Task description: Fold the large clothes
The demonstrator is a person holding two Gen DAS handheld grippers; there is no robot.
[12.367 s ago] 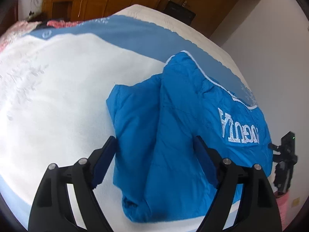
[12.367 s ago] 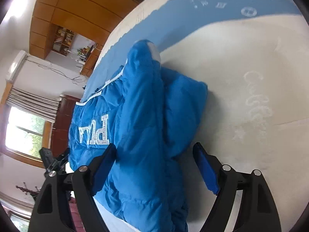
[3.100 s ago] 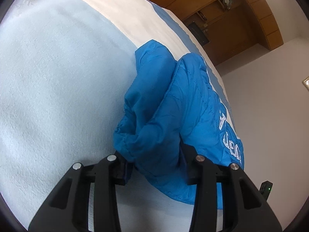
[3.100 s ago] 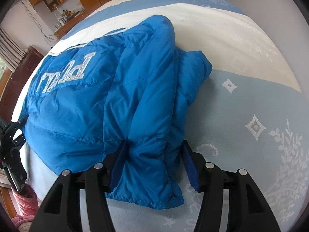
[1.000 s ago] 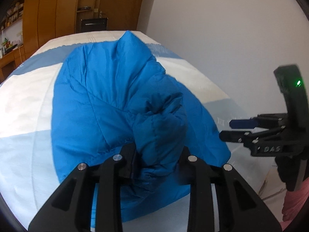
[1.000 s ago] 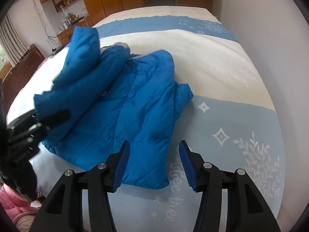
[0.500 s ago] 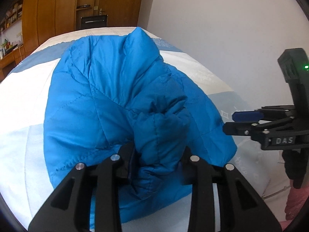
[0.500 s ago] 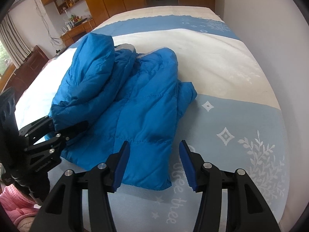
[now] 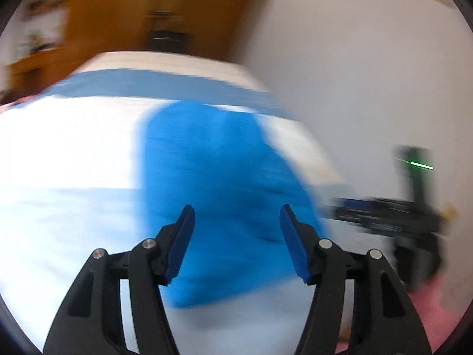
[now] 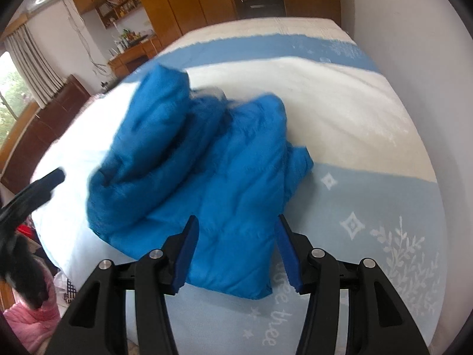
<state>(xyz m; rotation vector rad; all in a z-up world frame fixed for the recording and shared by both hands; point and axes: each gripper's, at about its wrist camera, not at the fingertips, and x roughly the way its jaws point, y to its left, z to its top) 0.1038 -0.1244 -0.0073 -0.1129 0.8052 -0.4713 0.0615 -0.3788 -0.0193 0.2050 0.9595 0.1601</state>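
A bright blue puffer jacket (image 10: 212,183) lies folded in a heap on the bed, its left part doubled over on top. In the blurred left wrist view the jacket (image 9: 224,183) lies ahead of my left gripper (image 9: 236,236), which is open and empty, pulled back from the cloth. My right gripper (image 10: 235,251) is open and empty just above the jacket's near edge. The left gripper also shows in the right wrist view (image 10: 35,189) at the left, and the right gripper in the left wrist view (image 9: 384,213) at the right.
The bed cover (image 10: 369,192) has white and pale blue bands with printed patterns. A white wall (image 10: 428,59) runs along the bed's right side. Wooden wardrobes (image 10: 207,0) stand at the back. Pink cloth (image 10: 32,319) lies on the floor at the lower left.
My left gripper has opened, let go of the jacket and pulled away fast; its view is smeared by motion. The released fold rests on the jacket. My right gripper has stayed open.
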